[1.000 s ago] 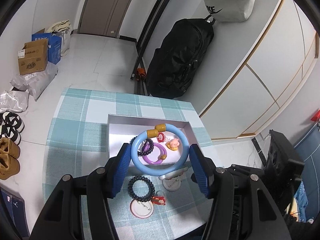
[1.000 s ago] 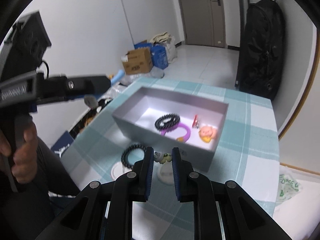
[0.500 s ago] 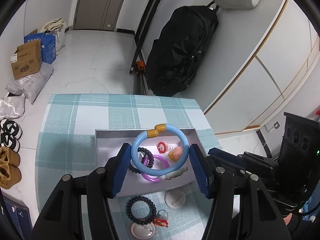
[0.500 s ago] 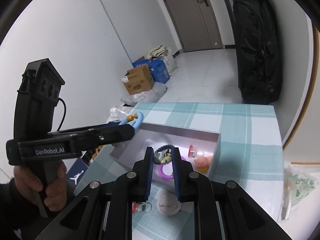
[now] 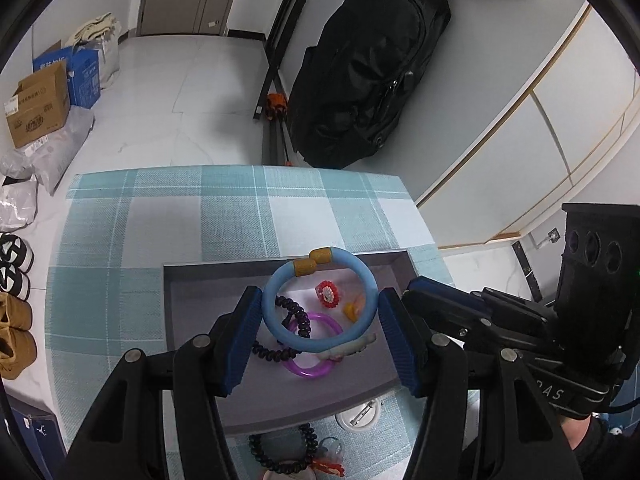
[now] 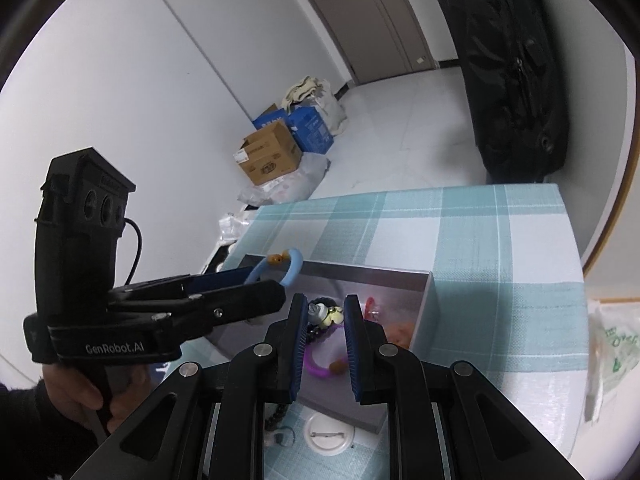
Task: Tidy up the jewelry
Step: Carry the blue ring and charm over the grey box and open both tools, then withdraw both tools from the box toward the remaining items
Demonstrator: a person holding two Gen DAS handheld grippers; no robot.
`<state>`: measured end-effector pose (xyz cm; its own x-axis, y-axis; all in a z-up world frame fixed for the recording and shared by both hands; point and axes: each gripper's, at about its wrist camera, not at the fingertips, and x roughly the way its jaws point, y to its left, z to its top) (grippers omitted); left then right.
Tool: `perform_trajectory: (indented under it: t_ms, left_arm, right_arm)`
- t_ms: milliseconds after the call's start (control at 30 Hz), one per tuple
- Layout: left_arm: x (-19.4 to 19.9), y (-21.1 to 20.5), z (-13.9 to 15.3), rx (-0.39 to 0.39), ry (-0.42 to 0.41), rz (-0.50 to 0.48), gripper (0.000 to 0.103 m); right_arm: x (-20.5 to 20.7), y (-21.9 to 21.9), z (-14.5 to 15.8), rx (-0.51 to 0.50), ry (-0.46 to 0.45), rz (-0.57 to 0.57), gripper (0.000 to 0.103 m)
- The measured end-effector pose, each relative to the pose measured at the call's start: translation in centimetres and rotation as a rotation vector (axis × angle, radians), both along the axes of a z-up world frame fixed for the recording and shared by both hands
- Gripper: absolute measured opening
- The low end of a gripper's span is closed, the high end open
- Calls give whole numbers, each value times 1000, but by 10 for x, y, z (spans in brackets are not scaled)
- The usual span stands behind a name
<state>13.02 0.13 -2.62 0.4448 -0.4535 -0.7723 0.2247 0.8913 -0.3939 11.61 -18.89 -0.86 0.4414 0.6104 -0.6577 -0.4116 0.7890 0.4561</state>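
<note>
Jewelry: 1 blue bangle [image 5: 320, 308], 1 purple ring [image 5: 312, 364], 2 black bead bracelets [image 5: 280, 454].

Black backpack [image 5: 360, 64] leaning against the white wall, beside a dark rail [image 5: 280, 60] with an orange clip [image 5: 276, 102] at the foot. Brown cardboard box [image 5: 36, 108] and blue box [image 5: 80, 76] on the pale tiled floor, a cream cloth bag [image 5: 100, 36] behind, grey plastic parcels [image 5: 48, 156] in front. Shoes [image 5: 14, 312] lined along the left edge. Brown door [image 6: 384, 20] at the far end. Checked teal cloth [image 5: 160, 220] over the table. Green-printed plastic bag [image 6: 612, 352] low at right.
</note>
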Motion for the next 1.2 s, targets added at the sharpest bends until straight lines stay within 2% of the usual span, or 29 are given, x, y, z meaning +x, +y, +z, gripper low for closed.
perform_trajectory:
  t_ms: [267, 400, 500, 567, 600, 633, 800, 867, 1000, 1200]
  left_arm:
    - [8, 2, -6, -8, 32, -14, 55]
    - [15, 7, -12, -49, 93, 15, 55]
    - [14, 7, -12, -78, 109, 4, 55]
    - [10, 4, -9, -50, 89, -10, 61]
    - [8, 2, -6, -26, 75, -14, 69]
    - [6, 0, -4, -1, 57, -11, 70]
    - [-3, 4, 2, 16, 17, -9, 72]
    - [-6, 7, 3, 21, 11, 0, 72]
    - [-16, 10, 6, 42, -25, 10, 72]
    - [-43, 13, 21, 109, -152, 32, 72]
  right_arm:
    - [8, -3, -3, 4, 18, -15, 18]
    - [11, -6, -6, 26, 39, -34, 20]
    - [10, -10, -3, 43, 34, -48, 31]
    - [9, -12, 1, 57, 20, -57, 47]
    - [6, -15, 4, 72, 6, -67, 49]
    - [5, -18, 6, 87, -1, -78, 49]
    - [2, -31, 13, 108, -20, -140, 57]
    - [-1, -33, 16, 106, -30, -151, 68]
    - [-15, -31, 23, 73, -66, -154, 76]
    - [-31, -25, 22, -2, -89, -156, 85]
